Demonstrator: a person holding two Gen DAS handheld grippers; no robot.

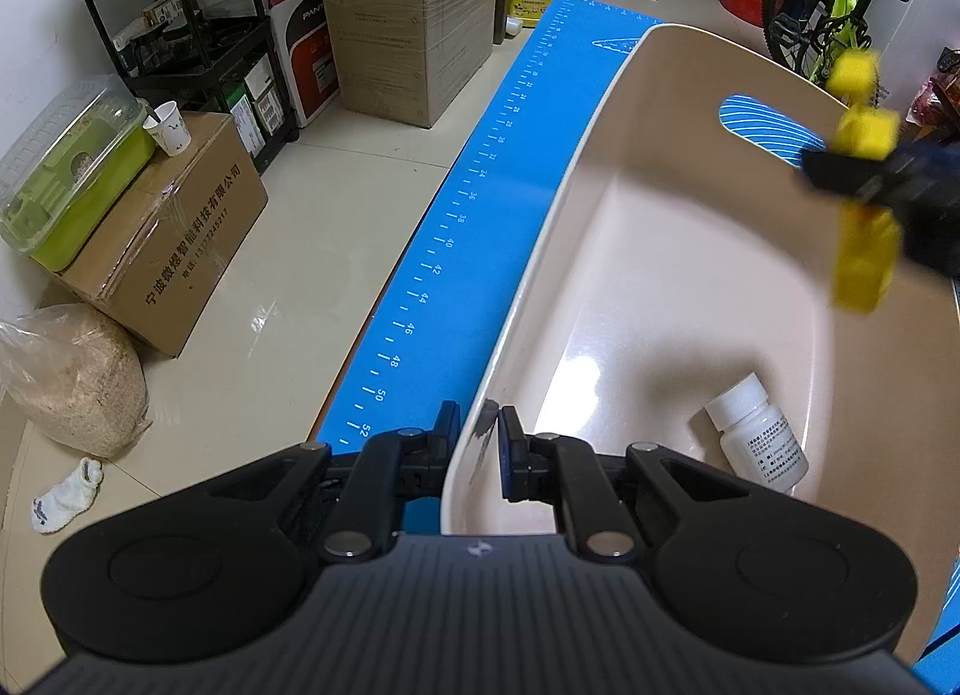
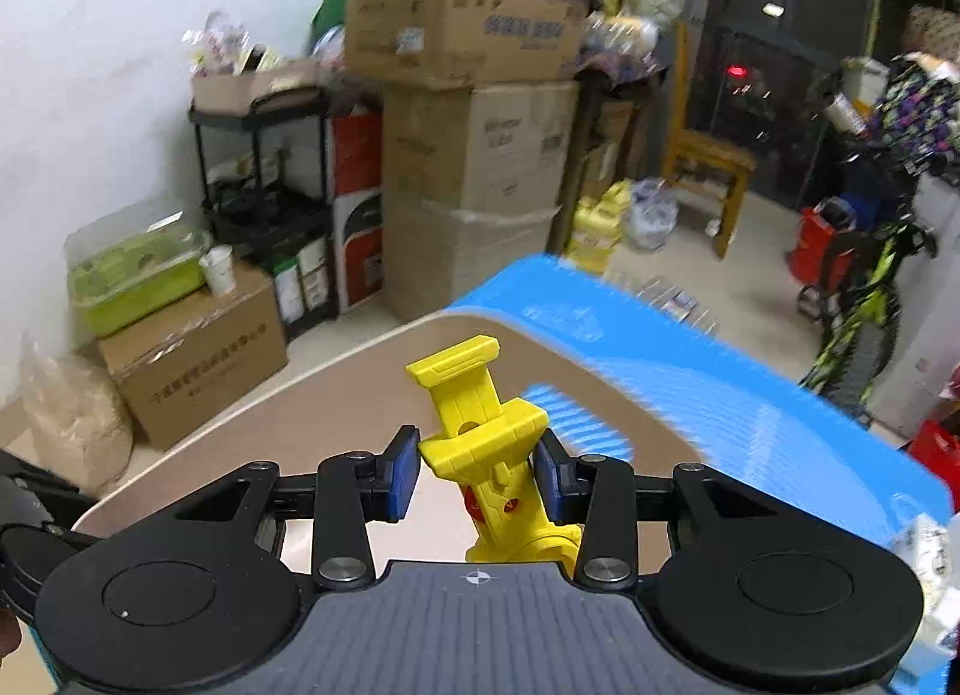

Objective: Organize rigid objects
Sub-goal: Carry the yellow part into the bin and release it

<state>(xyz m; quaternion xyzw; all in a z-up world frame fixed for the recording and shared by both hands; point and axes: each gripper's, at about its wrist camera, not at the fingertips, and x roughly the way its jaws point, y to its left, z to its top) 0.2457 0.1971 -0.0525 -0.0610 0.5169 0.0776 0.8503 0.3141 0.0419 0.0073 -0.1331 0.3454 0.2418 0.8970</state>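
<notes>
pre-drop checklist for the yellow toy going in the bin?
1. Right tool grips yellow toy: ok.
2. Left tool clamped on bin rim: ok.
3. Toy over the bin: ok, seen from the left wrist view.
4. Landing spot free: ok, white bottle lies near the close end only.
5. Toy height above bin floor: cannot tell.

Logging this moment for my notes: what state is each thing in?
Left tongs: shut on the bin's rim.
Right tongs: shut on the yellow toy.
Yellow toy: held up over the bin.
Bin: upright on the blue mat.
White bottle: capped, lying inside the bin.
</notes>
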